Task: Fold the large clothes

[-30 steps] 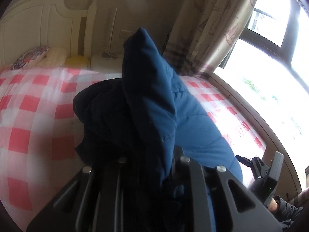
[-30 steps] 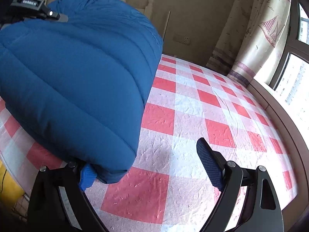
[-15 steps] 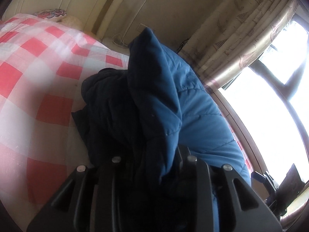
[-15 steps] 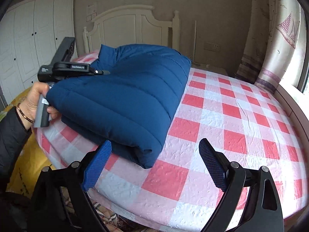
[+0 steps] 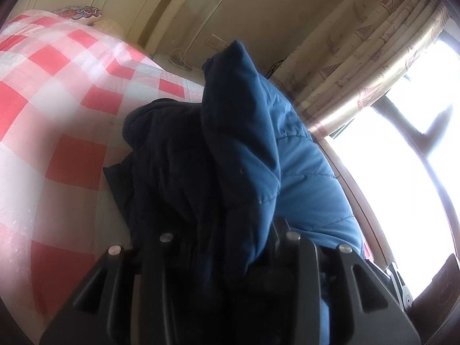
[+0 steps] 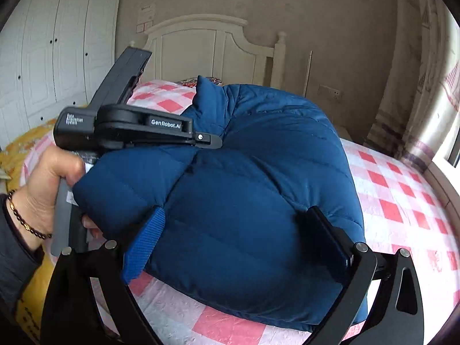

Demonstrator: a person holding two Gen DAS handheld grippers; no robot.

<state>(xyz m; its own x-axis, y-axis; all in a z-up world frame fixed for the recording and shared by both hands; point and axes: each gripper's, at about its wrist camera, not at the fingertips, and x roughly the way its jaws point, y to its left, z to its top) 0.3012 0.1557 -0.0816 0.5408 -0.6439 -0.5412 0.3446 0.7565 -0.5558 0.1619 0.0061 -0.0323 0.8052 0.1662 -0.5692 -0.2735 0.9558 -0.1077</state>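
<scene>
Quilted blue fabric fills both views: a padded jacket (image 6: 253, 189) lies folded into a thick, rounded bundle on the bed (image 6: 402, 201), whose cover is checked red, pink and white. Stitched channels run across its smooth top face, and one corner of the fabric (perhaps a collar or cuff) pokes upright at the far edge. From the left wrist camera the lining shows much darker, almost black, and crumpled beneath the brighter blue shell.

The left gripper (image 5: 218, 247) sits at the bundle's left edge with a fold of the jacket bunched between its fingers; its jaws have just been opening, and whether the pads press the cloth cannot be told, since the fabric hides them. A hand (image 6: 49, 189) with a beaded bracelet at the wrist holds this tool.

The right gripper (image 6: 238, 244) stands at the near edge of the bundle, its jaws having just been opening to a wide spread, the blue-padded fingers (image 6: 143, 244) set either side of the fold; contact cannot be judged.

Beyond stand a white headboard (image 6: 201, 43), a white wardrobe (image 6: 51, 51), a patterned curtain (image 5: 373, 57) and a bright window (image 5: 402, 158).
</scene>
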